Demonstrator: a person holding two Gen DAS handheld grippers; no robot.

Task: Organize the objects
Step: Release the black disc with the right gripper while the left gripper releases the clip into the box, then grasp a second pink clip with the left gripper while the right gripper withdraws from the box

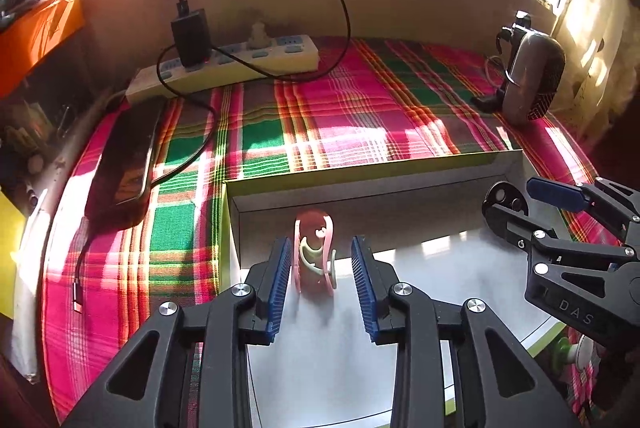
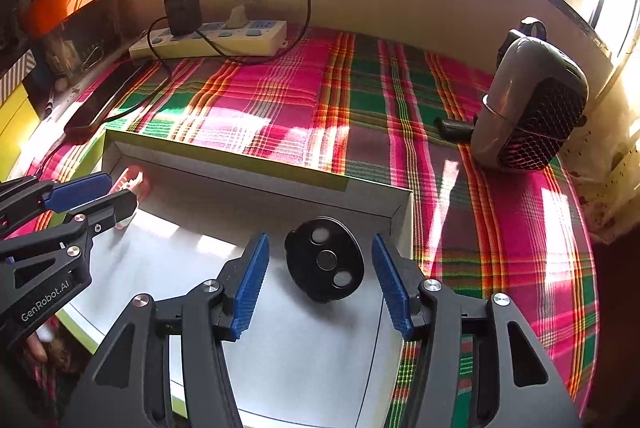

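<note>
A shallow white box with a yellow-green rim [image 1: 360, 167] [image 2: 240, 163] lies on the plaid cloth. Inside it at the left, a pink clip [image 1: 314, 256] [image 2: 134, 179] with a pale curved insert stands on edge. My left gripper [image 1: 322, 284] [image 2: 116, 193] is open around the clip, and a thin gap shows at each blue pad. At the box's right end lies a black round disc [image 2: 324, 264] [image 1: 502, 199] with three small circles on its face. My right gripper [image 2: 322, 280] [image 1: 532, 203] is open around the disc, its pads clear of it on both sides.
A white power strip [image 1: 224, 67] with a black charger [image 1: 191, 35] and looping cable sits at the back. A dark phone [image 1: 124, 163] lies at the left, and a grey mesh-fronted device [image 2: 532, 107] at the right. An orange box [image 1: 36, 27] is on the shelf to the left.
</note>
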